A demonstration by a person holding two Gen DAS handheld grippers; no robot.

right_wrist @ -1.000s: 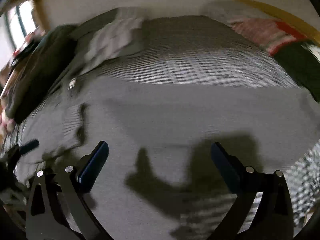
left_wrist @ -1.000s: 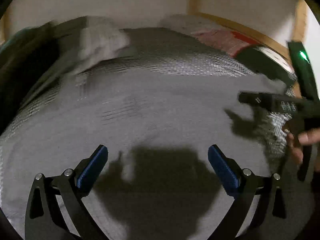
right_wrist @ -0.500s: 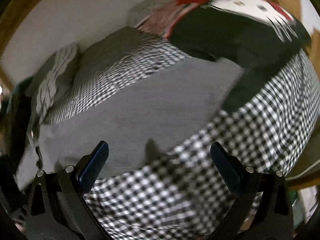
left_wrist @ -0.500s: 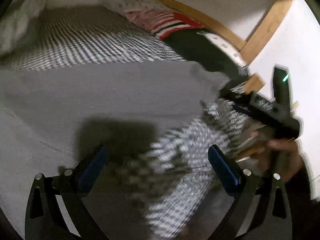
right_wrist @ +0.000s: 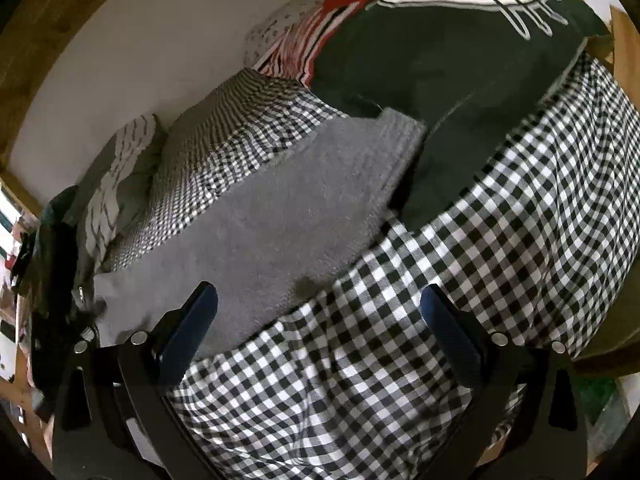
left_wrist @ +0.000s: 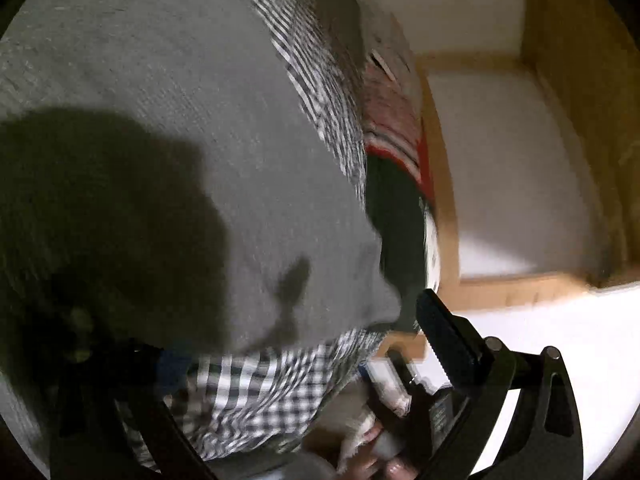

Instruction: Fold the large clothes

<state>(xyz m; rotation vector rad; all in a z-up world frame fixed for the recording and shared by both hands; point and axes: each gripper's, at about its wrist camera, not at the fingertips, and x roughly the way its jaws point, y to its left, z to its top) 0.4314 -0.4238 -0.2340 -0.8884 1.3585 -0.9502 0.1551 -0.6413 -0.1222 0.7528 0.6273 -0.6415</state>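
A large grey garment point(right_wrist: 280, 216) lies spread flat on a bed with a black-and-white checked cover point(right_wrist: 460, 280). In the left wrist view the grey garment point(left_wrist: 200, 120) fills the upper left, its corner near the bed's edge. My left gripper point(left_wrist: 304, 356) is open and empty, over the garment's corner and the checked cover point(left_wrist: 272, 392). My right gripper point(right_wrist: 320, 328) is open and empty, above the garment's near edge where it meets the checked cover. A hand on the other gripper point(left_wrist: 404, 392) shows low in the left wrist view.
A dark pillow with a white cartoon face point(right_wrist: 460, 52) lies by the garment's far corner, with a red-striped cloth point(right_wrist: 316, 36) behind it. A patterned grey pillow point(right_wrist: 120, 176) lies at the left. A wooden bed frame point(left_wrist: 444, 184) and white wall border the bed.
Both grippers have swung right, from over the middle of the grey garment to its corner and edge by the dark pillow. Both stay open.
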